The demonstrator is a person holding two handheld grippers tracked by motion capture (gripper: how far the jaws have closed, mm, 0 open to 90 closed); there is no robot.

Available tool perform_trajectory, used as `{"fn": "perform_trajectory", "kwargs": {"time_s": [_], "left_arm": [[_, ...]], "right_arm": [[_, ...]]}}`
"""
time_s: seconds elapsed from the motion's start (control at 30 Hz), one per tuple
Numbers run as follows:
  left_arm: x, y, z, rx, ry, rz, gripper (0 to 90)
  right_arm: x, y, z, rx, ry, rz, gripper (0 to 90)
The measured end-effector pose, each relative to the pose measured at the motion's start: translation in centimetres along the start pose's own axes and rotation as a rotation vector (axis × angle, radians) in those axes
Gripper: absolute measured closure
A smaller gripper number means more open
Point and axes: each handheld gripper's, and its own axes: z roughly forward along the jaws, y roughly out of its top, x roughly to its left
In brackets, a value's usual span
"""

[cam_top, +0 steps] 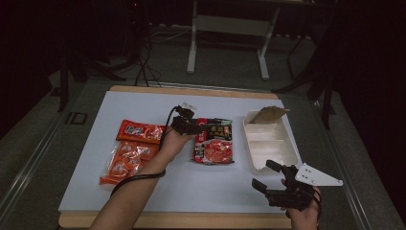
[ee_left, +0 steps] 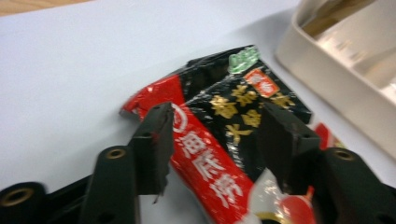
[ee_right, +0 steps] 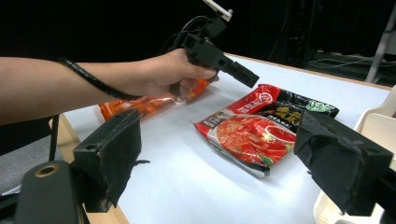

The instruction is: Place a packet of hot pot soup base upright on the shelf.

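Note:
A red and black instant noodle packet (cam_top: 214,141) lies flat in the middle of the white table top. My left gripper (cam_top: 191,125) hovers low over the packet's far left corner. In the left gripper view its jaws stand open (ee_left: 217,116) on either side of the packet's black end (ee_left: 243,93), with a gap at each side. My right gripper (cam_top: 268,176) is open near the front right edge, holding nothing. In the right gripper view its jaws (ee_right: 224,154) are wide apart and look toward the packet (ee_right: 252,135) and the left gripper (ee_right: 245,75).
Two orange snack packets (cam_top: 139,132) (cam_top: 125,163) lie left of the noodles. A white compartment tray (cam_top: 270,143) sits to the right, with a brown packet (cam_top: 266,115) at its far end. The table's wooden front edge (cam_top: 182,219) runs close to both forearms.

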Motion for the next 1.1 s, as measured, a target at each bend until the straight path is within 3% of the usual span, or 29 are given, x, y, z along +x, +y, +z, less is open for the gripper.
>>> {"fn": "perform_trajectory", "kwargs": {"time_s": [0.13,0.23,0.27,0.43,0.53,0.67,0.83,0.87,0.9,1.03,1.1], "left_arm": [[1.2,-0.3,1.5,0.043,0.006,-0.039,40.0],[1.2,-0.3,1.8,0.046,0.012,-0.040,40.0],[1.3,-0.5,2.4,0.069,0.026,-0.026,41.9],[1.5,-0.5,3.0,0.077,0.034,-0.047,42.2],[1.4,-0.7,4.3,0.118,0.053,-0.032,42.2],[1.4,-0.8,4.6,0.126,0.021,-0.060,48.7],[0.9,-0.4,4.8,0.156,0.054,-0.036,50.7],[0.3,0.1,5.1,0.205,0.095,-0.029,52.3],[0.1,0.3,5.2,0.221,0.108,-0.029,52.8],[-0.5,0.8,5.4,0.251,0.147,-0.049,58.8],[-0.7,0.9,5.5,0.258,0.152,-0.068,66.5]], "right_arm": [[0.0,-0.1,0.1,0.007,0.003,-0.002,14.8],[0.0,-0.1,0.1,0.008,0.004,-0.001,14.8],[0.0,-0.1,0.1,0.008,0.006,0.000,14.8],[0.0,-0.1,0.1,0.008,0.007,0.000,14.8],[0.0,-0.1,0.1,0.010,0.008,-0.003,14.8],[0.0,-0.1,0.1,0.013,0.009,-0.004,14.8],[0.0,-0.1,0.2,0.018,0.011,-0.006,14.8],[0.2,-0.1,0.2,0.017,0.013,-0.013,14.8],[0.2,-0.1,0.2,0.017,0.013,-0.015,14.8],[0.1,-0.1,0.3,0.019,0.014,-0.012,14.8],[0.2,-0.1,0.3,0.023,0.015,-0.015,14.8]]}}
